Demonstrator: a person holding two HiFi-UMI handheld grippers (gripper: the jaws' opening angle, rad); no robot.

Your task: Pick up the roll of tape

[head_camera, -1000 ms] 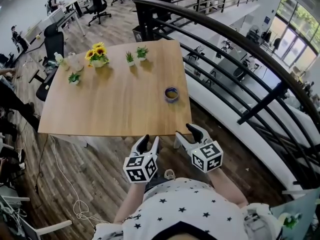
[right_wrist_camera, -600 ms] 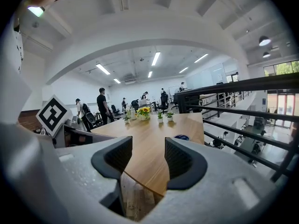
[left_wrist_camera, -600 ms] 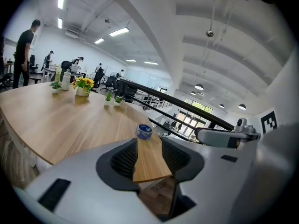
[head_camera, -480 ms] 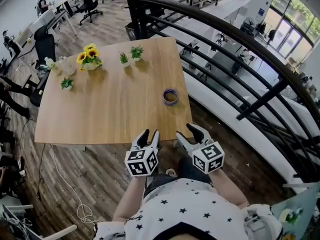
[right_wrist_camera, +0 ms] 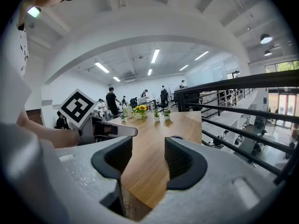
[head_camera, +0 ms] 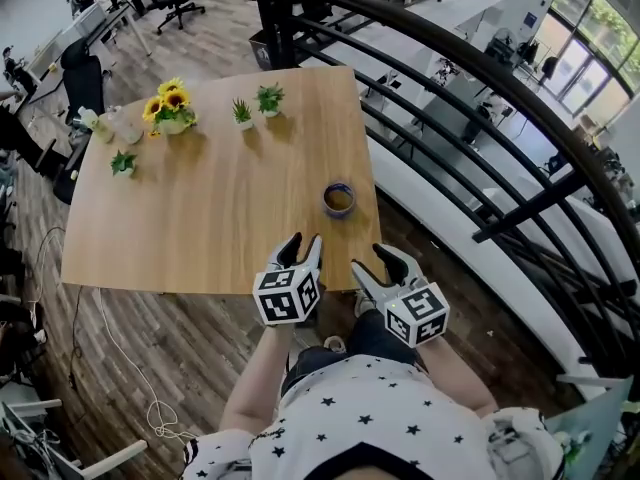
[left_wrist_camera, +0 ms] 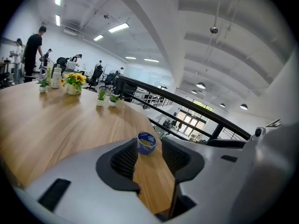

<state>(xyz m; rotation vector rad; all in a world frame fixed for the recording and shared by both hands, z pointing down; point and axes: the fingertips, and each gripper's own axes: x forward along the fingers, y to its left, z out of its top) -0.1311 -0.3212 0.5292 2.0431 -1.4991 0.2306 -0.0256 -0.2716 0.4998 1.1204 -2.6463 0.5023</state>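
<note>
Hovering at the near edge of the wooden table (head_camera: 220,218), the left gripper (head_camera: 303,244) and right gripper (head_camera: 373,262) both have their jaws spread, gripping nothing. Just beyond them, the blue roll of tape (head_camera: 339,199) lies flat near the table's right edge. Potted sunflowers (head_camera: 170,108) and small green plants (head_camera: 243,113) stand along the table's far edge.
</note>
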